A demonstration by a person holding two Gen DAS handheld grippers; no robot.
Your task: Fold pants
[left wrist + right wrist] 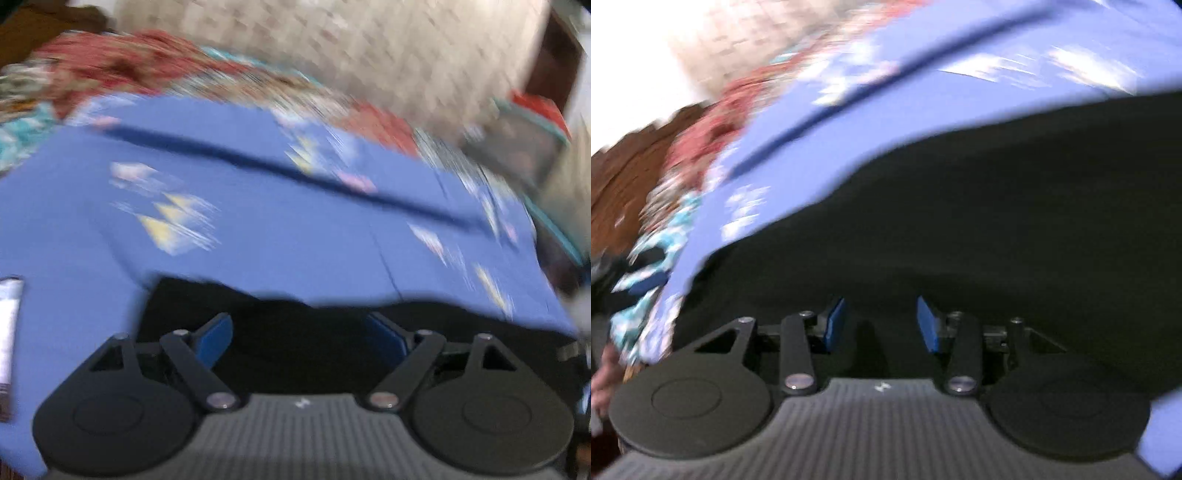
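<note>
The black pants (295, 332) lie on a blue patterned bedsheet (258, 229). In the left wrist view they fill the area just in front of my left gripper (297, 332), whose blue pads (214, 338) stand wide apart with nothing between them. In the right wrist view the pants (979, 203) spread as a large dark sheet across the frame. My right gripper (881, 323) is open above the black cloth, its blue pads (836, 321) apart and empty. Both views are motion-blurred.
A red and teal floral cloth (122, 70) lies at the far edge of the sheet. A pale textured wall or headboard (369, 48) stands behind. A white object (9, 332) lies at the left edge. Floral cloth also shows in the right view (657, 240).
</note>
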